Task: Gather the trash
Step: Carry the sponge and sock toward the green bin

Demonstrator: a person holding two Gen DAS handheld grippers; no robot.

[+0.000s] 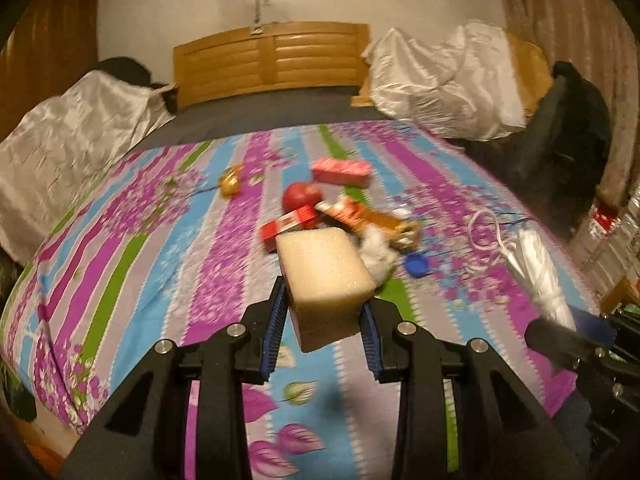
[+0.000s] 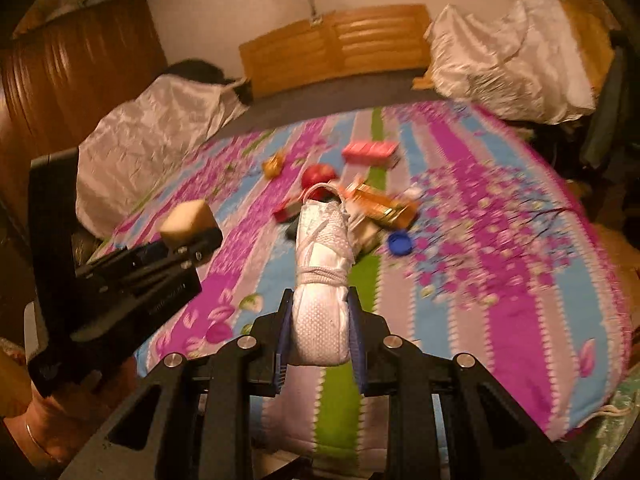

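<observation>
**Both grippers loaded, the pile lies ahead**

I have my left gripper clamped on a pale foam block; the blue pads press its two sides and most of the block sticks out forward past the fingertips. My right gripper is closed on a white rolled bundle tied with cord, gripped near its blunt end, so its long axis runs straight out along the fingers toward the pile.

I take the red apple as my landmark. The rest of the litter sits on the striped bedspread around it: a pink box just behind the apple, a red carton and an orange packet touching or nearly touching it in front, a blue cap to the right and nearer me, a small gold wrapper off to the left.

All of it lies forward of both jaws, which hang above the bed's near end. I see no bin in either view, and I judge that both loads need dropping before I reach again.
</observation>
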